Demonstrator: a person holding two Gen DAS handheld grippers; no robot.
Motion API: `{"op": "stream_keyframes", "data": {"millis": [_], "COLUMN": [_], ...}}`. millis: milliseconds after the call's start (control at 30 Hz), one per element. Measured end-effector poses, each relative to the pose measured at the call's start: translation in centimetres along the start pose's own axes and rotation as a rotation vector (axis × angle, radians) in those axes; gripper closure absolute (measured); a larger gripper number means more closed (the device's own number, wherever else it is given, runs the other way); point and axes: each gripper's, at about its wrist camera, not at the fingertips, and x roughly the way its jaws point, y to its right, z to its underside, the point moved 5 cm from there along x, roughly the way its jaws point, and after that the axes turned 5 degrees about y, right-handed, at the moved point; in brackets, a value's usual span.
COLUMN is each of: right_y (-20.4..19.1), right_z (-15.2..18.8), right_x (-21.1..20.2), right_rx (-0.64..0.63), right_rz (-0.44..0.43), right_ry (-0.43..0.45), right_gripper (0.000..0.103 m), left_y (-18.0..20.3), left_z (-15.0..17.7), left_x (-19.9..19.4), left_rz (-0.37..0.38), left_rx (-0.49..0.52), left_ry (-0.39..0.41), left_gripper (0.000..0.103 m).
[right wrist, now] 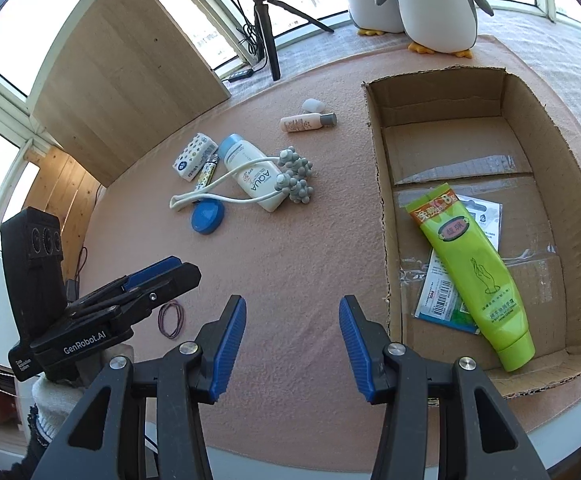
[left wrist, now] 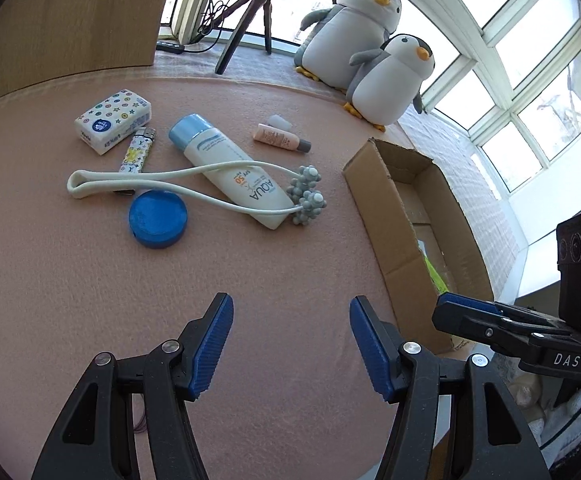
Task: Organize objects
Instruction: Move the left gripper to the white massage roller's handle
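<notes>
Both your grippers hang empty over the pink mat: the left gripper (left wrist: 291,344) and the right gripper (right wrist: 292,346) each have their blue pads spread wide, nothing between them. You seem to be between picks, near the box (right wrist: 382,184) so a drop is a short move.

The box sits open at the mat's right side and already holds a green tube (right wrist: 470,268) lying on a flat packet (right wrist: 440,306). Everything left to sort lies in a loose heap well left of the box: the massager (left wrist: 210,190) draped over the sunscreen (left wrist: 230,172), the blue tin (left wrist: 157,219) touching the massager's loop, the lighter (left wrist: 136,150) and tissue pack (left wrist: 112,120) farther left. The small bottle (left wrist: 282,140) and a white cap (left wrist: 280,121) lie nearer the box. A rubber band (right wrist: 171,318) lies at the mat's near edge.

The massager hides part of the sunscreen, so lift it first, I judge. From the left camera the box floor is mostly cut off by its wall. The packet's print is too small to read.
</notes>
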Motion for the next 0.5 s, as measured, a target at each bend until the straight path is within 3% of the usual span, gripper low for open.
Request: {"op": "stream_keyframes", "data": {"millis": [500], "right_y": [1.2], "right_z": [1.6], "right_x": [0.0], "right_rx": [0.058], "right_rz": [0.030], "right_ry": [-0.013], "right_gripper": [0.058], "left_y": [-2.9], "left_z": [-9.0], "left_x": [5.3], "left_rz": [-0.050], "left_rx": [-0.074], "left_ry": [0.016], "left_gripper": [0.039]}}
